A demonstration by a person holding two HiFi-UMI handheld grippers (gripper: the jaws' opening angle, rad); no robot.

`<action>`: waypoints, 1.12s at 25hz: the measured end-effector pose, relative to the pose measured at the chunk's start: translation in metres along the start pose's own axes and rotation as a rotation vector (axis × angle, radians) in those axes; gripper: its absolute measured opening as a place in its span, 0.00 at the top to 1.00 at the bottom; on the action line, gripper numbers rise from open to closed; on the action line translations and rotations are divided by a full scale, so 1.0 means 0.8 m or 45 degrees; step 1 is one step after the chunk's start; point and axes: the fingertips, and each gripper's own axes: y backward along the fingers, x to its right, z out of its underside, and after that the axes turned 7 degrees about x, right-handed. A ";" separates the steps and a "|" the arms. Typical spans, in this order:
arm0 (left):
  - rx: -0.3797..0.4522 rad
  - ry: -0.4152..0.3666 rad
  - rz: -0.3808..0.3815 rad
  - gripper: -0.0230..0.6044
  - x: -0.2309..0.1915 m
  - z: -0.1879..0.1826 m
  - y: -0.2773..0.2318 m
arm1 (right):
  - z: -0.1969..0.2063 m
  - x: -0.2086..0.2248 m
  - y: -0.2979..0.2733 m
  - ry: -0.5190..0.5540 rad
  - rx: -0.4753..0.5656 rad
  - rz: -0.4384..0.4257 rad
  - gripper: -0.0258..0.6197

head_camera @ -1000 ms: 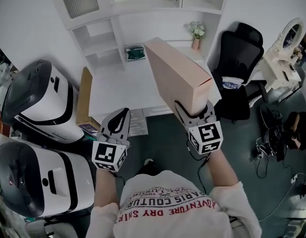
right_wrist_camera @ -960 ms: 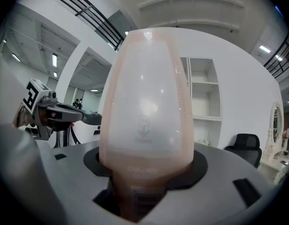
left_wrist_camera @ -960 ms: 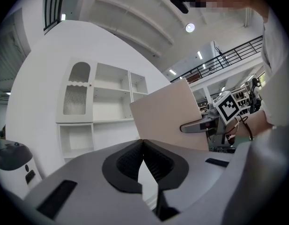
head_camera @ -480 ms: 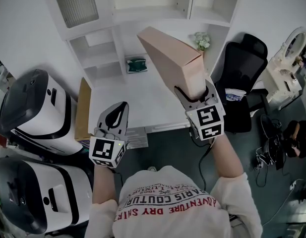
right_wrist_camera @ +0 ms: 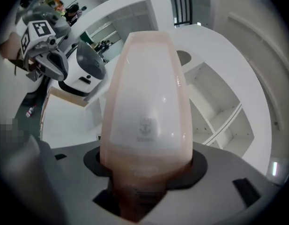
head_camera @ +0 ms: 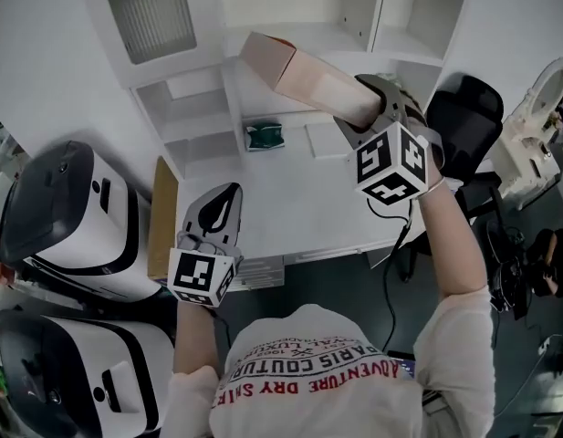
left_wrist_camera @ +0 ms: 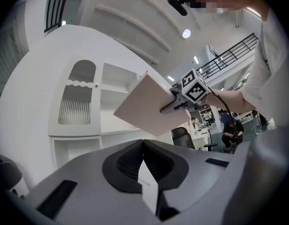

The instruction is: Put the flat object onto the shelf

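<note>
The right tool [head_camera: 361, 109] is clamped on one end of the flat box [head_camera: 299, 73], a pale pink carton that reaches out ahead of the jaws. In the right gripper view the flat box [right_wrist_camera: 145, 111] fills the gap between the pads, a faint printed mark on its broad face. It is in the air, touching nothing but the tool. Its far end points at the white shelf unit [head_camera: 194, 108] straight ahead of the tool, about level with the wide upper shelf [head_camera: 295, 36].

Below the right tool lies the white tabletop [head_camera: 290, 199]. It is mostly bare, with a small green thing [head_camera: 263, 136] at its back by the shelf unit. A slab of cardboard [head_camera: 162, 213] stands along its left edge. The left tool [head_camera: 224, 199] hangs low by the near edge of the tabletop, jaws together with nothing between them.

A cabinet door with ribbed glass [head_camera: 144, 7] sits above and left of the box's far end. To the right of the right tool is a black office chair [head_camera: 468, 108] on a dark floor [head_camera: 500, 336]. Left of the left tool stand two large white and black machines [head_camera: 71, 208].
</note>
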 end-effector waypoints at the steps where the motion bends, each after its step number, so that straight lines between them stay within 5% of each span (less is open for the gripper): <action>1: 0.000 0.001 0.003 0.94 -0.003 0.002 -0.002 | -0.004 0.009 -0.008 0.042 -0.016 0.008 0.51; 15: -0.017 0.011 -0.069 0.94 -0.050 0.019 -0.022 | -0.024 0.053 -0.145 0.585 -0.179 -0.010 0.51; 28: -0.072 0.012 -0.195 0.94 -0.100 0.049 -0.063 | -0.003 0.035 -0.246 0.637 -0.170 -0.101 0.46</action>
